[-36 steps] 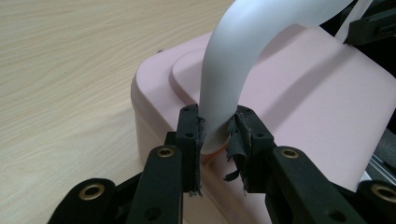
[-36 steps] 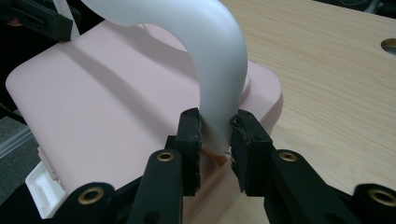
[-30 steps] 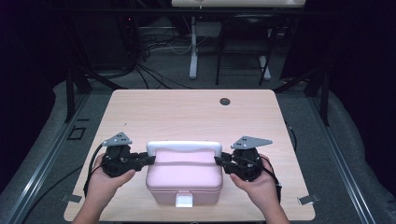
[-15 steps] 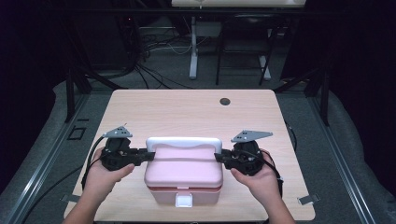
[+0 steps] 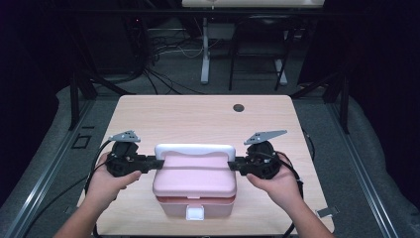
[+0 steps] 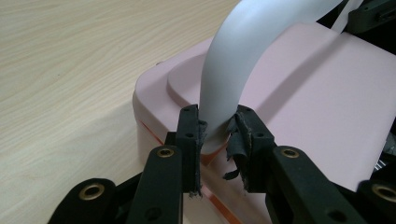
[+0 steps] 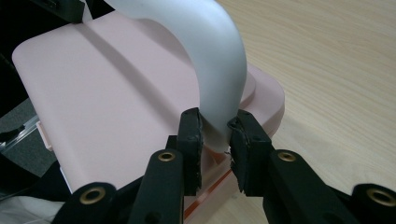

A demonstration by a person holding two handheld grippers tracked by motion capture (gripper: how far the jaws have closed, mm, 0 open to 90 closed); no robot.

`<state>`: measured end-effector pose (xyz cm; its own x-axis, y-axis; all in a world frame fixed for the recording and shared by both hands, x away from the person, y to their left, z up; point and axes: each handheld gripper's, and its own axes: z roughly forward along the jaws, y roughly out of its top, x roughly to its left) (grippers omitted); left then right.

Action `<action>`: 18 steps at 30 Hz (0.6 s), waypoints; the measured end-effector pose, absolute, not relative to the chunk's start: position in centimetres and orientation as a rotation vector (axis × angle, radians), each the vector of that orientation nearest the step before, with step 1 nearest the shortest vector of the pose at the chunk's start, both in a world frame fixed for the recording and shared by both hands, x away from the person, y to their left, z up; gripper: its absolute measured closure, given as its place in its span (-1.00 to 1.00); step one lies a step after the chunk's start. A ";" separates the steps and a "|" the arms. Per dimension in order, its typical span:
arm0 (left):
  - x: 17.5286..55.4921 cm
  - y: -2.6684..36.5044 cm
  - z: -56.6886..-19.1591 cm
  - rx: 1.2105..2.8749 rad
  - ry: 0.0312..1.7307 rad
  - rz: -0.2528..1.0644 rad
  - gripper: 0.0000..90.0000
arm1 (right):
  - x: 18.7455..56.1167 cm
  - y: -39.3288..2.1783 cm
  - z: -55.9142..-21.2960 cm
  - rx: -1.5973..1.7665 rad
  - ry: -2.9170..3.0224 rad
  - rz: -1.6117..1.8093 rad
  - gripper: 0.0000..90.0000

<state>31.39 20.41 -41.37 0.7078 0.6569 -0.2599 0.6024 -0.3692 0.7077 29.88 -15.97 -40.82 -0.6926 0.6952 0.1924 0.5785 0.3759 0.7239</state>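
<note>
Barely anything shifts since a second ago: the white handle (image 5: 194,148) swings slightly further up over the pink box (image 5: 194,184) near the table's (image 5: 198,116) front edge. Left gripper (image 6: 217,128) and right gripper (image 7: 215,126) each clamp a handle end, so lifting looks next.

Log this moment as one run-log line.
left gripper: shut on white handle | right gripper: shut on white handle | pink box: on table

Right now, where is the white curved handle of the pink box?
In the high view the white curved plastic handle arches over the far edge of the pink plastic box, near the table's front edge, with the left claw and right claw clamping its two ends.
</note>
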 end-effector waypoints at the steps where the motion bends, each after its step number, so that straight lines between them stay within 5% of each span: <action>1: 31.4 20.4 -41.3 2.082 0.956 0.081 0.63 | 29.9 -16.0 -40.8 1.158 2.489 1.209 0.65; 18: 32.1 20.5 -40.9 2.073 0.961 0.059 0.61 | 30.4 -15.9 -40.1 1.160 2.503 1.205 0.66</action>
